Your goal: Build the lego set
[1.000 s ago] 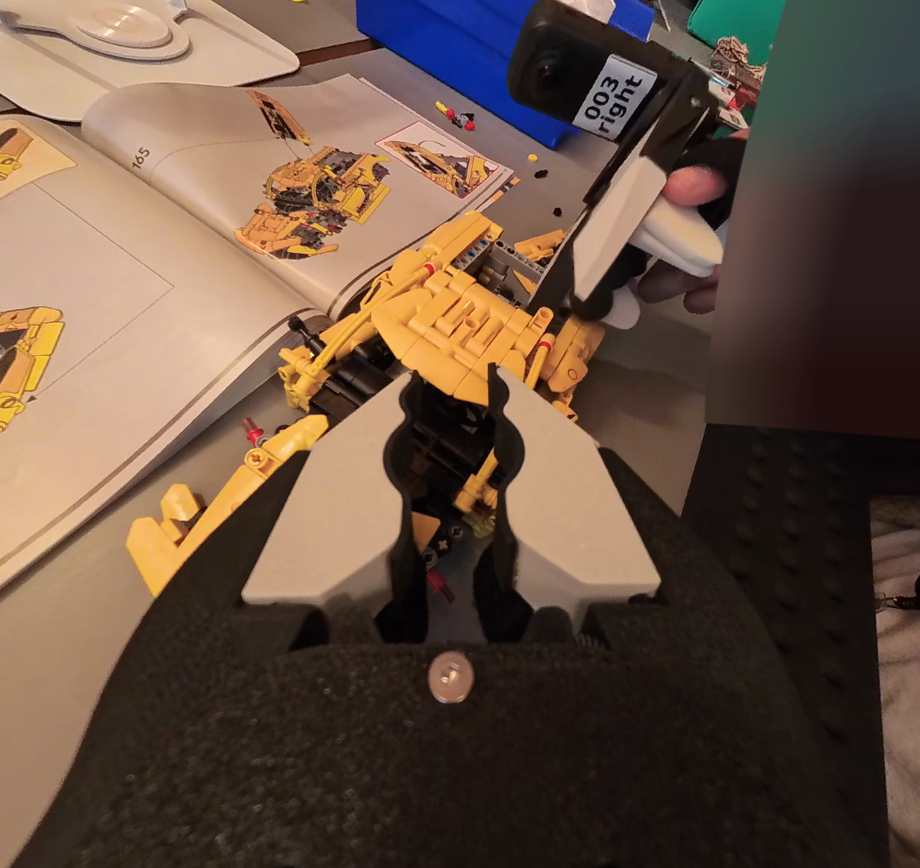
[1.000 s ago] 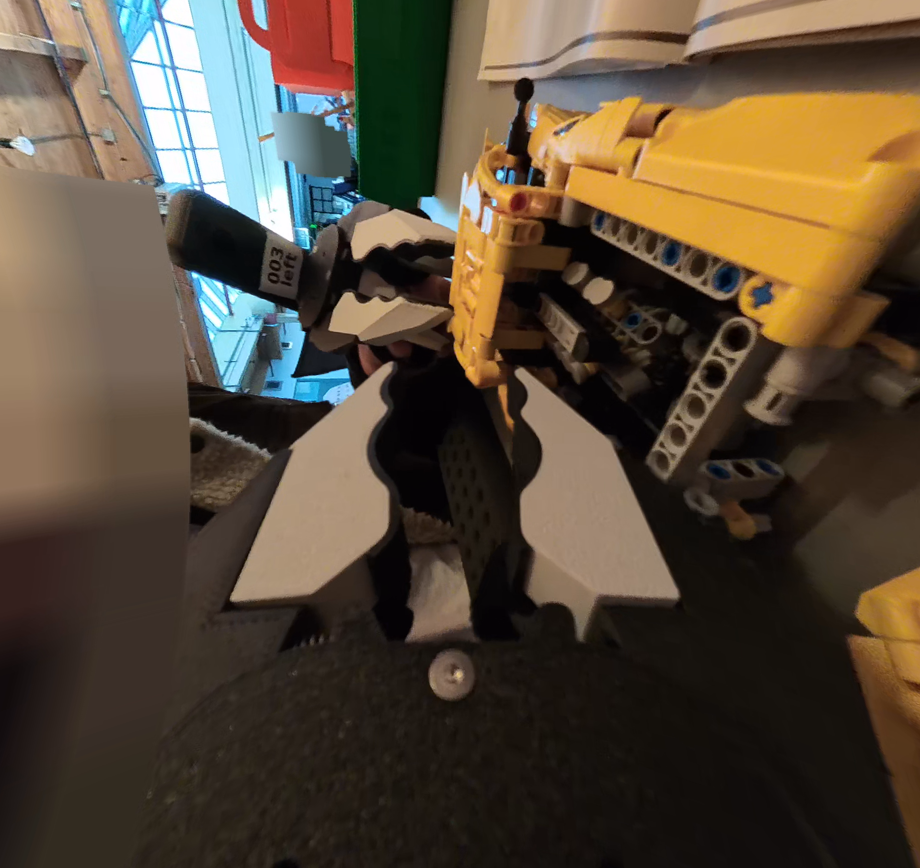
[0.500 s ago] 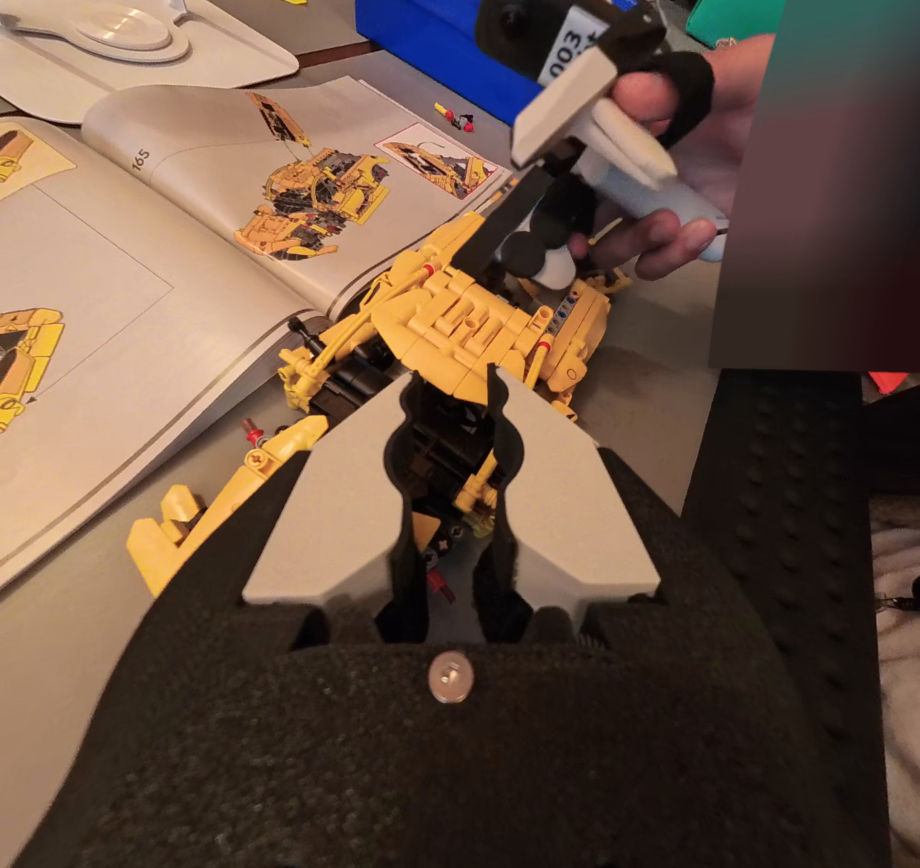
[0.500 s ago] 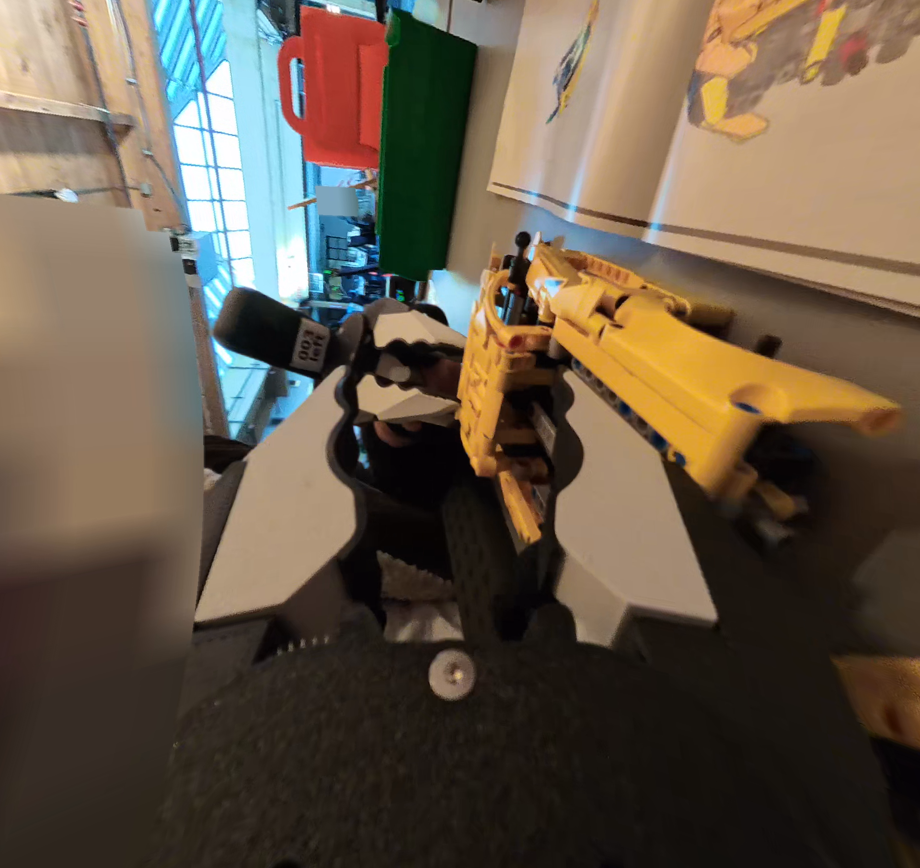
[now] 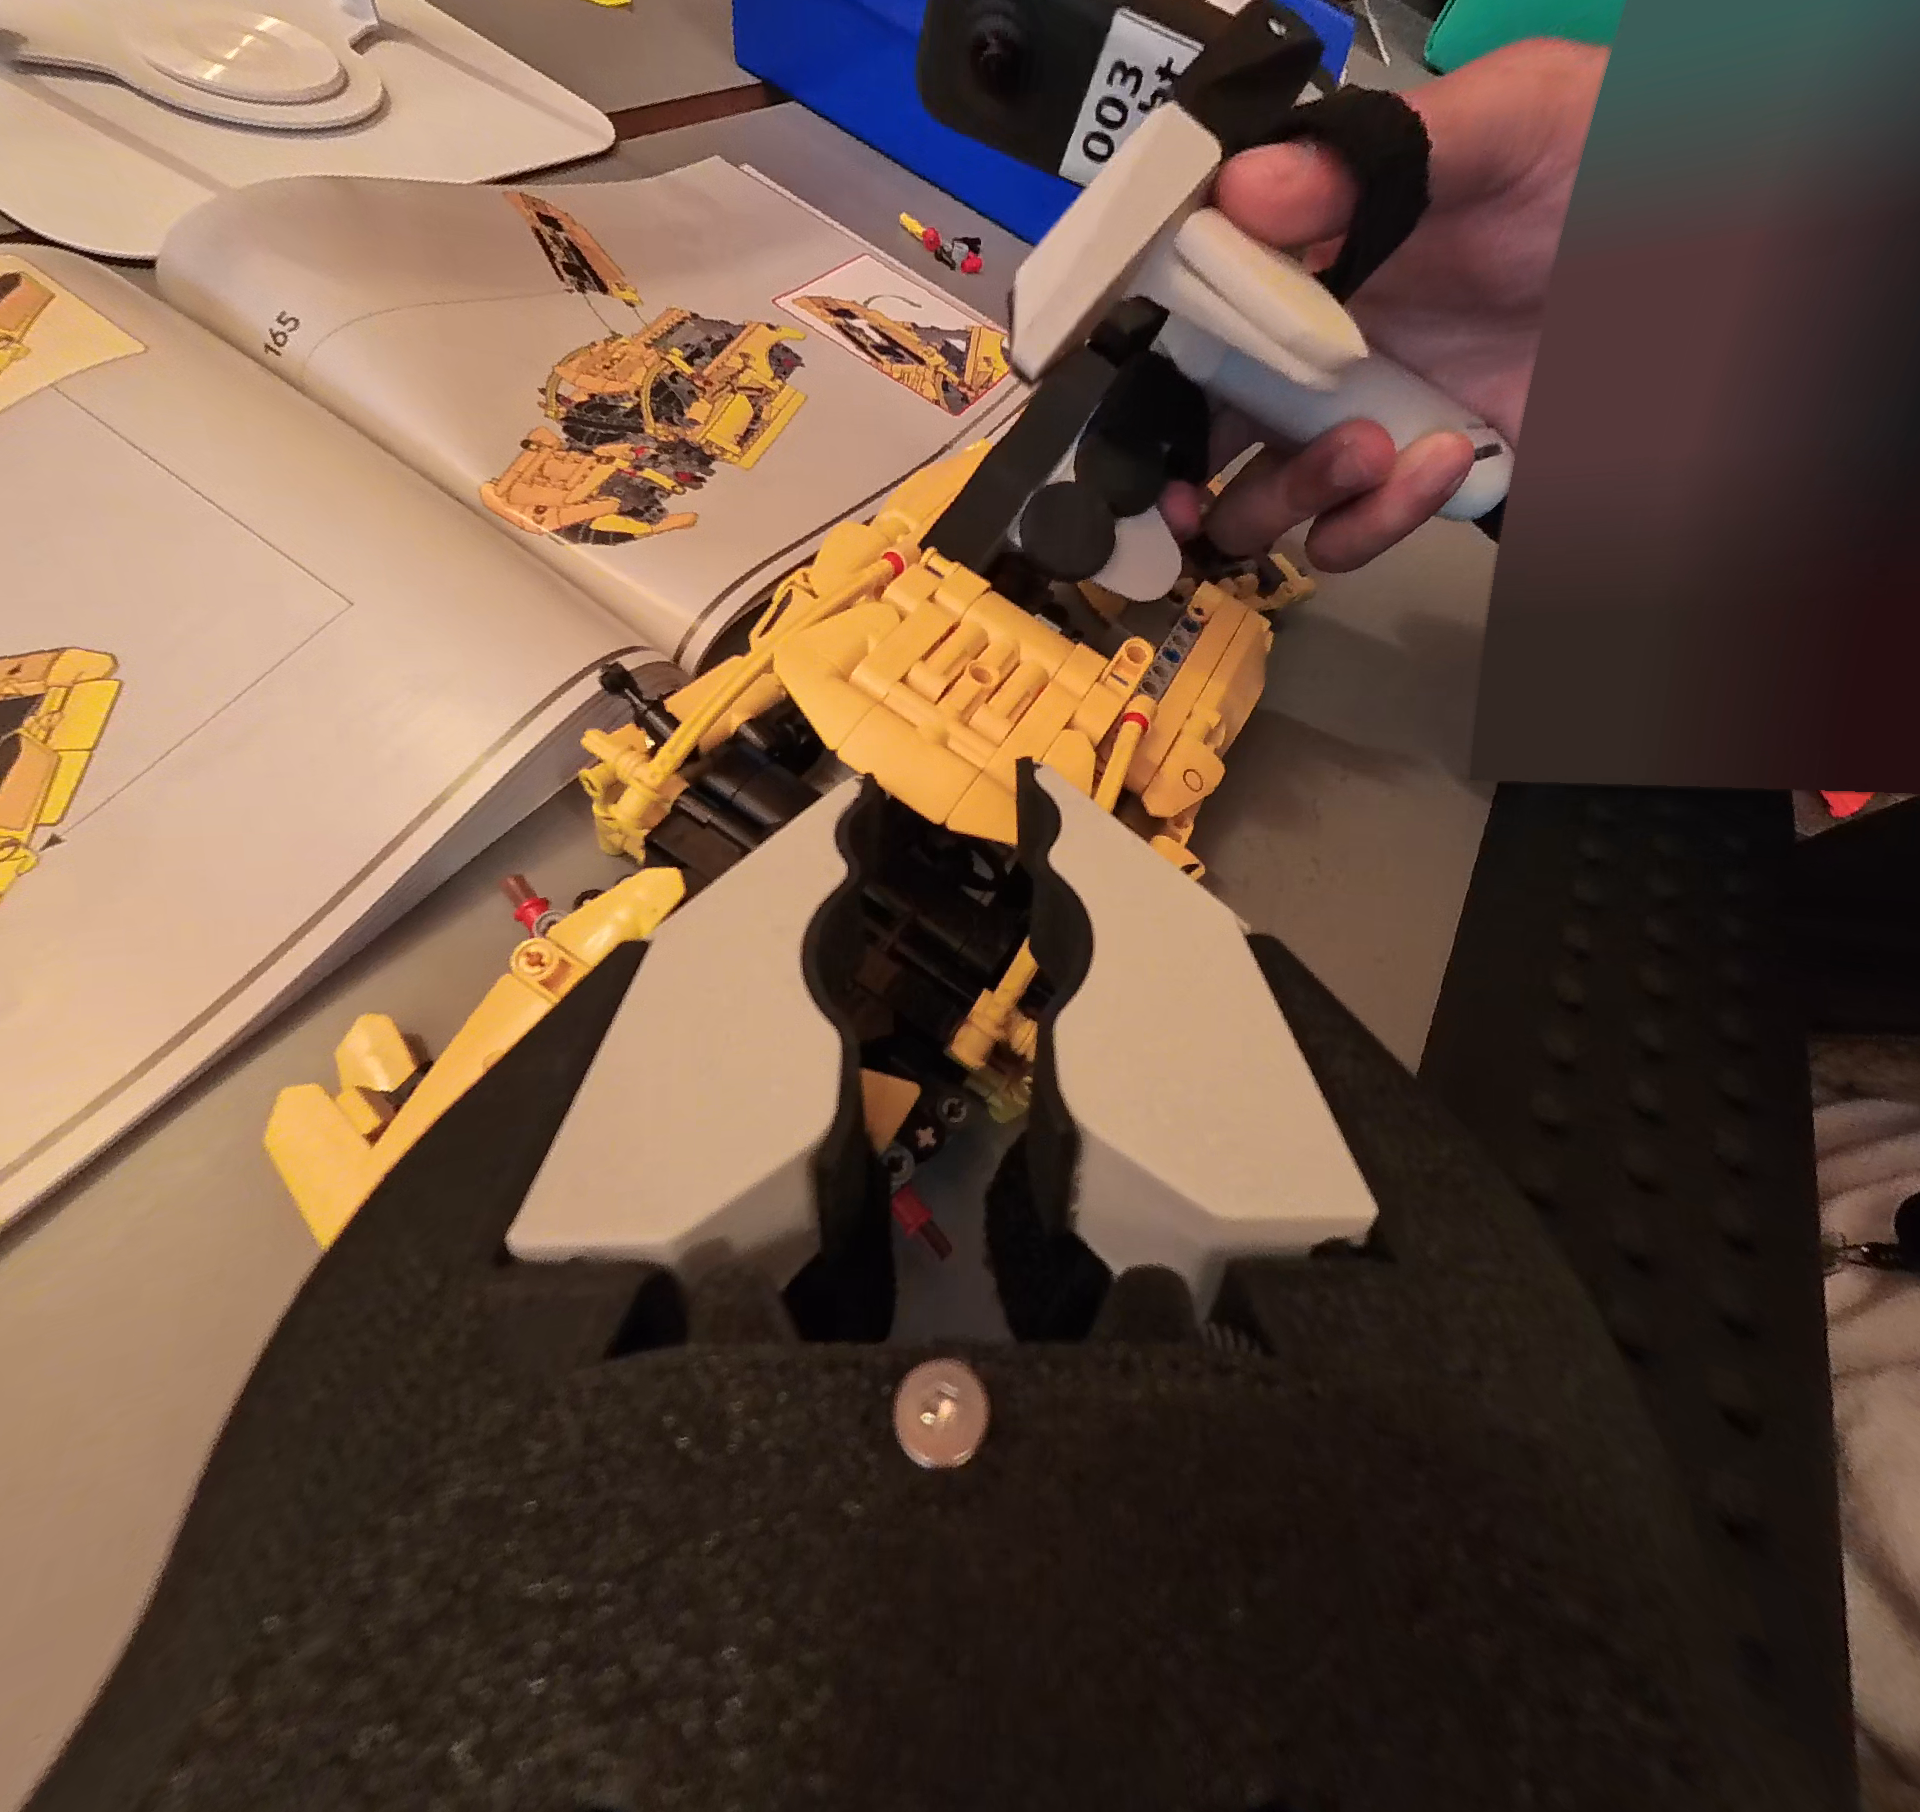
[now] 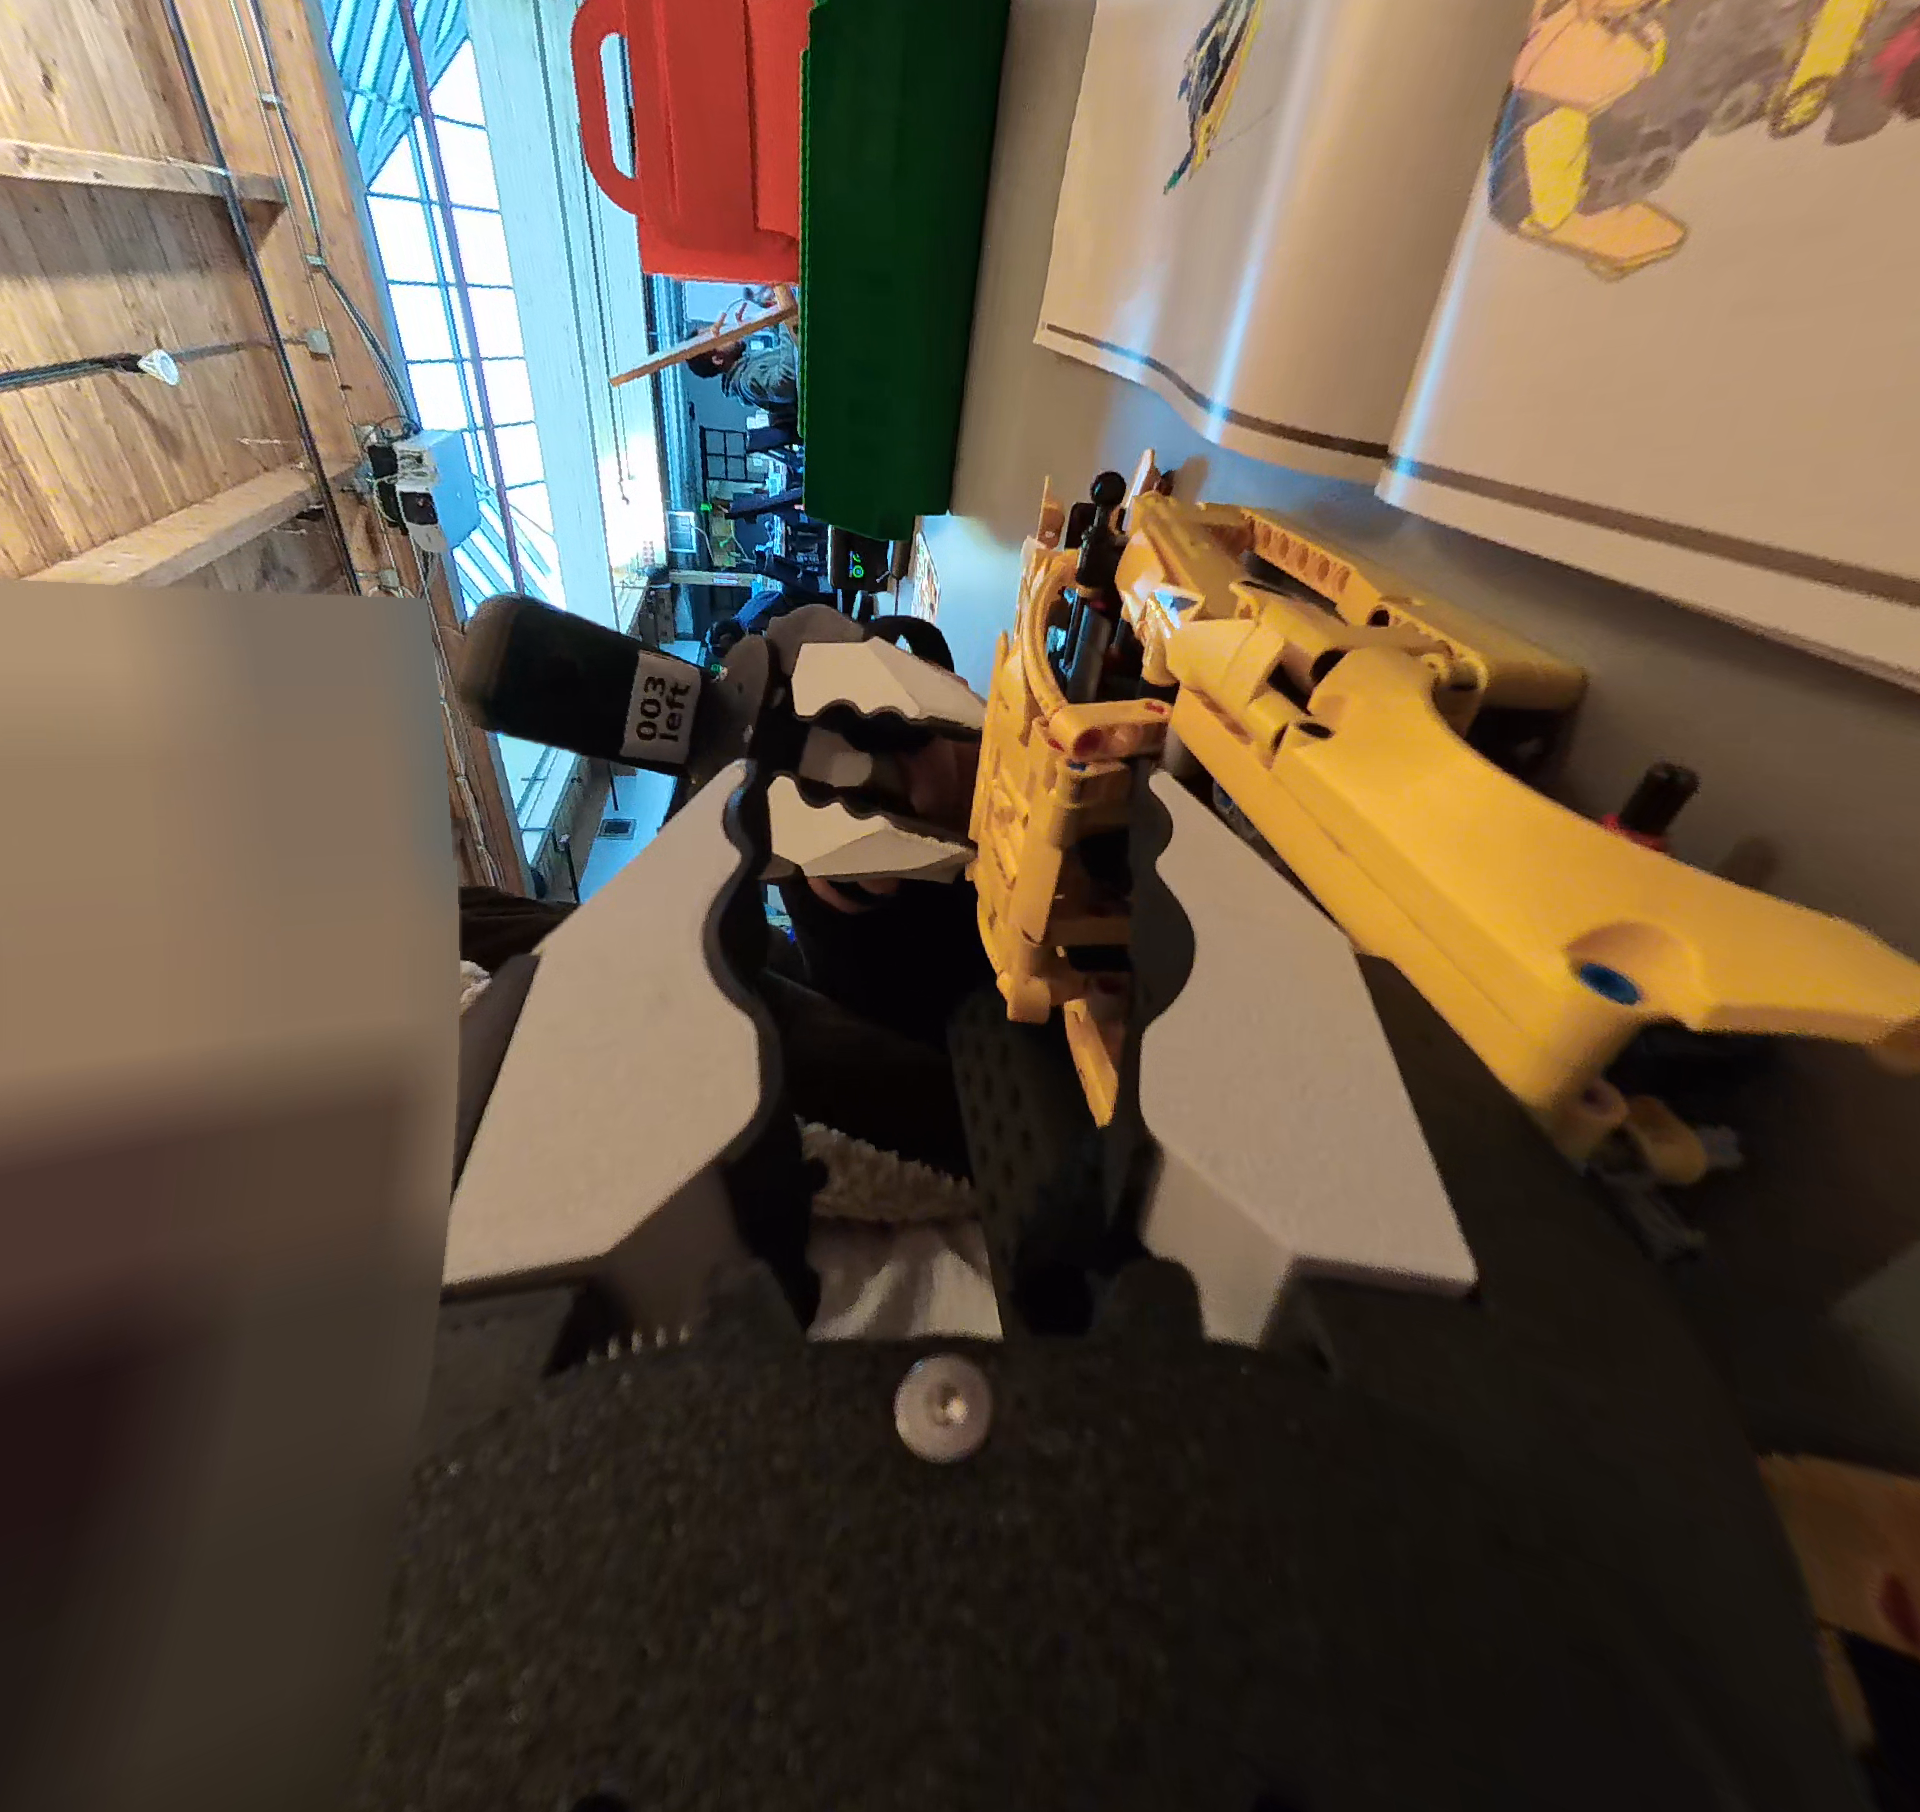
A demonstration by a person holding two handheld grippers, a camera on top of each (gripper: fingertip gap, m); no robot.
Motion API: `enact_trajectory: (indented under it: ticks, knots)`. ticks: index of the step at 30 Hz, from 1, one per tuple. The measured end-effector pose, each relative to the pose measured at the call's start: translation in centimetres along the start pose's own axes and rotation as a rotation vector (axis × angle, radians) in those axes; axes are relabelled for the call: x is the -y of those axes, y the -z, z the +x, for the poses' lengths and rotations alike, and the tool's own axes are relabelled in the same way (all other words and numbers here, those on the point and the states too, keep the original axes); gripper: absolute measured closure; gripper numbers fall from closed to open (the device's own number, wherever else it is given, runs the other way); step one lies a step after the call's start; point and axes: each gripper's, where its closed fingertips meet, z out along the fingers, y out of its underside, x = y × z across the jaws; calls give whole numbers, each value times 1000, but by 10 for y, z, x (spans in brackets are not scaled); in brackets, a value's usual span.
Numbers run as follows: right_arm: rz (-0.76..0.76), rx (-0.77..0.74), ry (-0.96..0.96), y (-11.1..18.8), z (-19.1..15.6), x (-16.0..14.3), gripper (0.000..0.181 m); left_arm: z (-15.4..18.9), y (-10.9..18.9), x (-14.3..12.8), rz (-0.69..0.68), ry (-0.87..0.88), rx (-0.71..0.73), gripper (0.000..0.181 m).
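A yellow and black lego vehicle model (image 5: 966, 682) lies on the grey table next to the open instruction booklet (image 5: 416, 412). My left gripper (image 5: 940, 796) is closed on the model's near end, with dark parts between its fingers. It also shows in the right wrist view (image 6: 935, 765), at the model's yellow end panel. My right gripper (image 6: 940, 786) is wide open. The model (image 6: 1403, 827) has its end panel between the fingers, close to the right finger. In the left wrist view the right gripper (image 5: 997, 515) hangs over the model's far end, held by a hand.
A loose yellow sub-assembly (image 5: 343, 1118) lies at the left, by the booklet's edge. Small pins (image 5: 945, 245) lie near a blue bin (image 5: 831, 27). A white stand base (image 5: 239, 69) sits at the far left. A green board (image 6: 894, 256) and a red case (image 6: 696, 100) stand beyond the table. My right fingertips sit around 5 cm from my left ones.
My right gripper has pulled back and up from the model's side, and its jaws have opened wider. My left gripper and the model have stayed put.
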Motion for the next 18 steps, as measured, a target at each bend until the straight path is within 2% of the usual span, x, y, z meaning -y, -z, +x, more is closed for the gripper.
enact_trajectory:
  ticks: [13,18]
  knots:
    - [1,-23,6,8,5,-3,122,2,-2,-1,-9,-23,-5,161]
    - [21,-16,0,19,5,-2,127,2,-2,-1,-11,-23,-4,161]
